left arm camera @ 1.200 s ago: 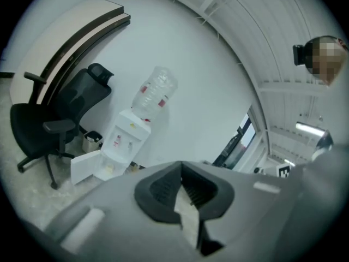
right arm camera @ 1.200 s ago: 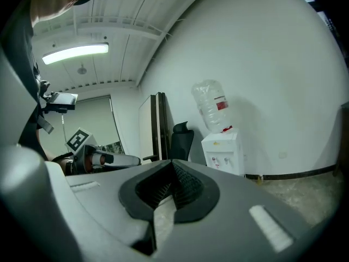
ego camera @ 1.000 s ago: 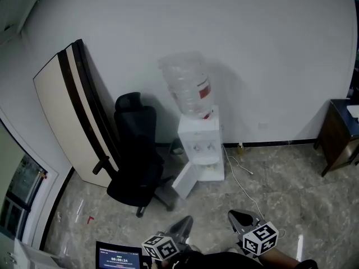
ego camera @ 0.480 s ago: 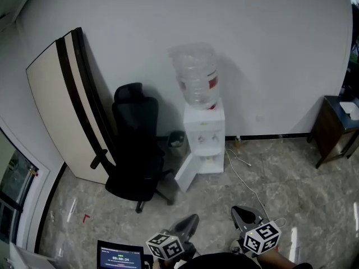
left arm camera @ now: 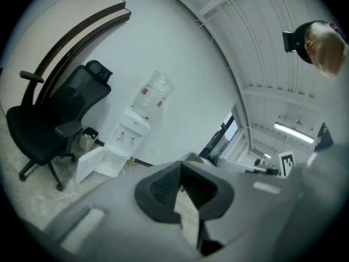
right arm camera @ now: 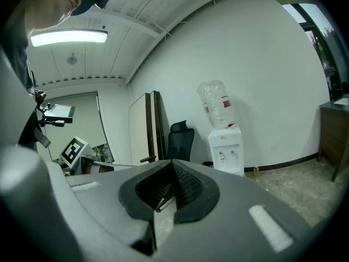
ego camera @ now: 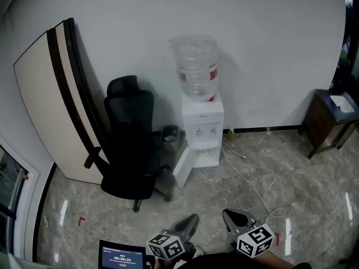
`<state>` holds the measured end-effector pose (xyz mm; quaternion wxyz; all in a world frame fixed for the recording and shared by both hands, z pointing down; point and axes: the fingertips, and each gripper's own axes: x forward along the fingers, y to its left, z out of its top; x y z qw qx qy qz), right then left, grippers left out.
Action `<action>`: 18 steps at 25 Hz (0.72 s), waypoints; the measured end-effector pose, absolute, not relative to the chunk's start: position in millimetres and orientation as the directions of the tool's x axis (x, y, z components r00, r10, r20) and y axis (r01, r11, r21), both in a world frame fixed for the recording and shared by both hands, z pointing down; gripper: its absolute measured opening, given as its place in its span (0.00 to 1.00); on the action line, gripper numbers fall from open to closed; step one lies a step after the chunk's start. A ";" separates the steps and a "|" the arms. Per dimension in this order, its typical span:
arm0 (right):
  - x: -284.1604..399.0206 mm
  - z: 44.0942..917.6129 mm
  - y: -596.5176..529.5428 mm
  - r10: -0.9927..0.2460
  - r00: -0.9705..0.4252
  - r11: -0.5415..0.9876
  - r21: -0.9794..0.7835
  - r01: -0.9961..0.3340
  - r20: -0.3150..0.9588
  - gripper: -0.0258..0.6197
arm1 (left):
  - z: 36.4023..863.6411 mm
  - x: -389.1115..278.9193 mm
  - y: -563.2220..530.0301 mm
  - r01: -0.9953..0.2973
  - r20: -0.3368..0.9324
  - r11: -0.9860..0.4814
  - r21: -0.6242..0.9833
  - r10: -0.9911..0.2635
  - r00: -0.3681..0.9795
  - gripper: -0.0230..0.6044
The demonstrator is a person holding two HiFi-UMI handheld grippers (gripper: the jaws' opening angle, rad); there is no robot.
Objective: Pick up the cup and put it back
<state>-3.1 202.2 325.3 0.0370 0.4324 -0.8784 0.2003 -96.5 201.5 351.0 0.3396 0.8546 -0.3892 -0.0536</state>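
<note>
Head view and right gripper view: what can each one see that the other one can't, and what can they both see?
Only the head view shows the white cable trailing across the floor. Only the right gripper view shows the lit ceiling lamp. Both show the water dispenser with its bottle on top, the black office chair, the board leaning against the wall, and the dark cabinet off to the side.

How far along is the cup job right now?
Nothing looks done: no cup shows in any view. Nothing is in hand: the left gripper and right gripper are shut and empty, facing the water dispenser. Finding, lifting and returning the cup all remain.
</note>
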 end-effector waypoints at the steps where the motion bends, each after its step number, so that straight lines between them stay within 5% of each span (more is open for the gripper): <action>1: -3.5 325.6 202.5 -0.743 -0.626 0.548 -0.322 -0.772 0.238 0.05 | 348.6 -96.5 201.1 -0.630 0.169 -0.471 0.618 -0.703 0.691 0.04; 18: 69.4 309.6 197.5 -0.693 -0.697 0.629 -0.316 -0.710 0.184 0.05 | 325.6 -24.2 192.5 -0.653 0.138 -0.425 0.627 -0.765 0.629 0.04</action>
